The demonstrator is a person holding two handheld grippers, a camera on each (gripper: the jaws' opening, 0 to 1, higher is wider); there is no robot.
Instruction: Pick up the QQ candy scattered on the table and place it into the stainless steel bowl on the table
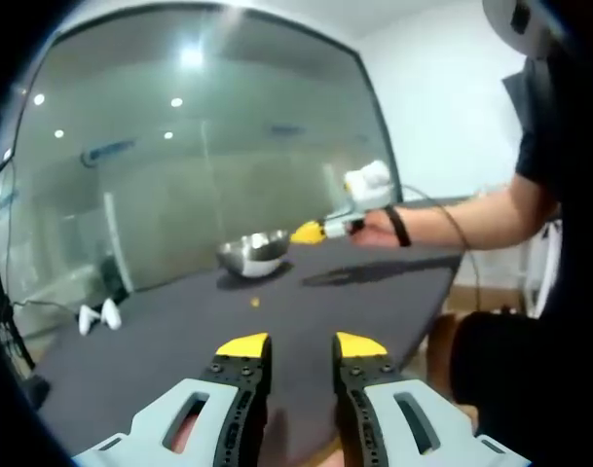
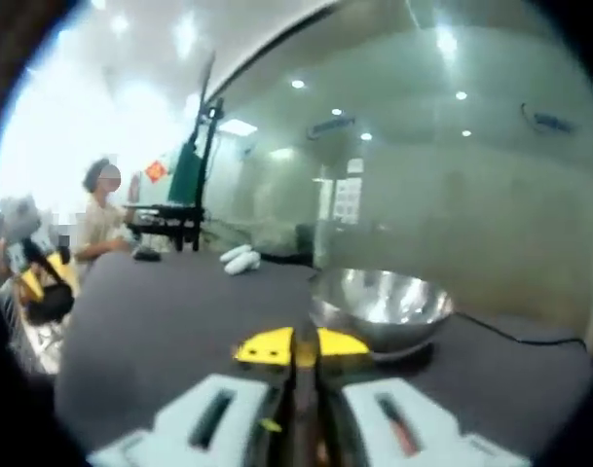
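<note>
Spread apart, my left gripper hovers over the table; my right gripper, pressed together, nears the bowl; a candy lies loose.

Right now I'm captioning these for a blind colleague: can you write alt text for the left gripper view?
The open left gripper hovers over a dark grey table, facing a stainless steel bowl at the far edge. The right gripper, held in a person's hand, reaches beside the bowl's rim. One small yellow candy lies on the table in front of the bowl.
</note>
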